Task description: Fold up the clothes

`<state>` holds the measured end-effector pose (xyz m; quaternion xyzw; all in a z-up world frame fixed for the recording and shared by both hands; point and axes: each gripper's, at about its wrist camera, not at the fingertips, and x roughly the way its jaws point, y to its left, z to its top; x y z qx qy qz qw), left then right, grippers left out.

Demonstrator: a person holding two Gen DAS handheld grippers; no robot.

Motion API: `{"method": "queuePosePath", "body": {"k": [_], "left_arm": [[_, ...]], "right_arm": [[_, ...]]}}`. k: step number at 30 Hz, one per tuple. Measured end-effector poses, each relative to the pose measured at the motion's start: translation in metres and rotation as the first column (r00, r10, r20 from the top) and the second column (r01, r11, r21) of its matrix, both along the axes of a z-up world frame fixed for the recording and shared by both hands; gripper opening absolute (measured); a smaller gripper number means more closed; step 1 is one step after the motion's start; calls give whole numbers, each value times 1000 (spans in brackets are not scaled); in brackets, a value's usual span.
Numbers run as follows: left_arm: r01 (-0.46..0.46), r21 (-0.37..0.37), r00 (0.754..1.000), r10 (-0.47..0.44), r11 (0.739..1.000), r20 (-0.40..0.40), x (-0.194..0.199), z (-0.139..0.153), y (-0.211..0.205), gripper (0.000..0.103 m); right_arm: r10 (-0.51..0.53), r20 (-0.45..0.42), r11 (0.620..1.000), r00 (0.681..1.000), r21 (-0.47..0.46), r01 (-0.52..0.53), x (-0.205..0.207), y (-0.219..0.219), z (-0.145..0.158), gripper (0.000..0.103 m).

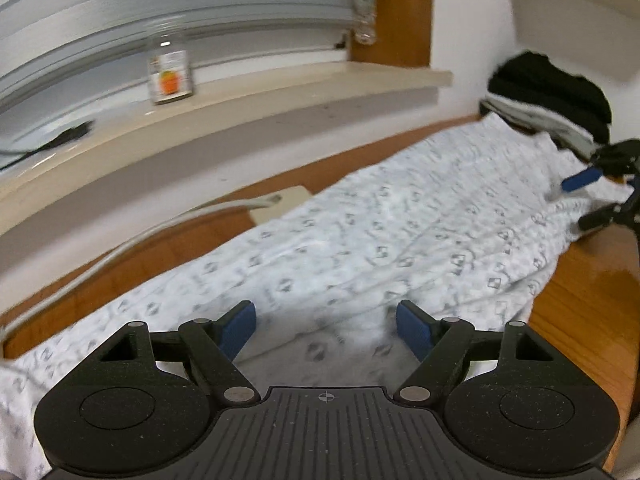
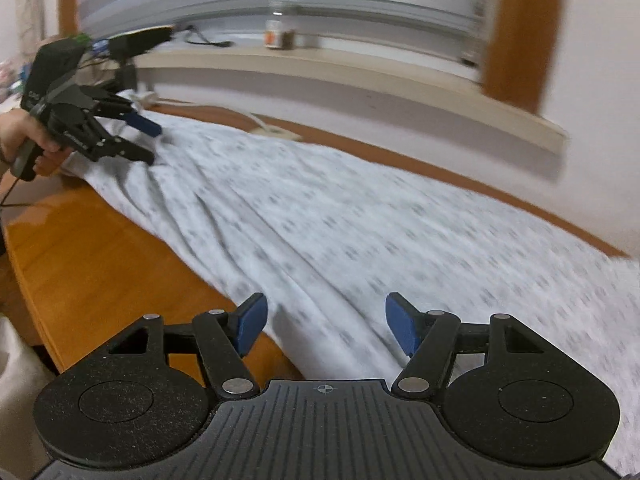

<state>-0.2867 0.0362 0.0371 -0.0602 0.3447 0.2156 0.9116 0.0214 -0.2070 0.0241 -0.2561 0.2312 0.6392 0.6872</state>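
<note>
The left gripper [image 1: 326,326] has its blue fingers [image 1: 240,330] spread wide with nothing between them, hovering just over one end of a long white patterned garment [image 1: 380,240]. The right gripper [image 2: 324,326] is spread just as wide and just as empty at the other end, near the cloth's front edge where it meets the bare wooden table [image 2: 100,248].

The garment lies stretched out lengthwise along the table, mostly flat, with long creases running down it. At the right end it reaches a small stack of dark and light clothes [image 1: 552,96] against the wall. Under its far edge a flat beige box [image 1: 280,204] with a cable sticks out. A jar [image 1: 170,70] stands on the window sill behind.

Whether this is one layer or already doubled over, I cannot tell.

The risks, as I see them: closing on a crease would likely catch only a ridge, so the cloth lifts bunched and any fold comes out crooked. If the two ends rise unevenly, the middle could drag and snag on that box or cable. A wide swing at the right end could knock the stack.
</note>
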Motion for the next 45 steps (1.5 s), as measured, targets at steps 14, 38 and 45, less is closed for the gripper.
{"method": "queuePosePath", "body": {"k": [14, 38, 45], "left_arm": [[107, 16, 994, -107, 994, -15, 41, -8, -7, 31], [-104, 67, 980, 91, 992, 175, 47, 43, 70, 1], [-104, -48, 985, 109, 993, 135, 55, -6, 92, 1]], "right_arm": [[-268, -31, 963, 963, -17, 268, 78, -126, -25, 64], [-417, 317, 909, 852, 153, 388, 145, 21, 49, 33], [-462, 262, 886, 847, 86, 456, 174, 60, 6, 42]]}}
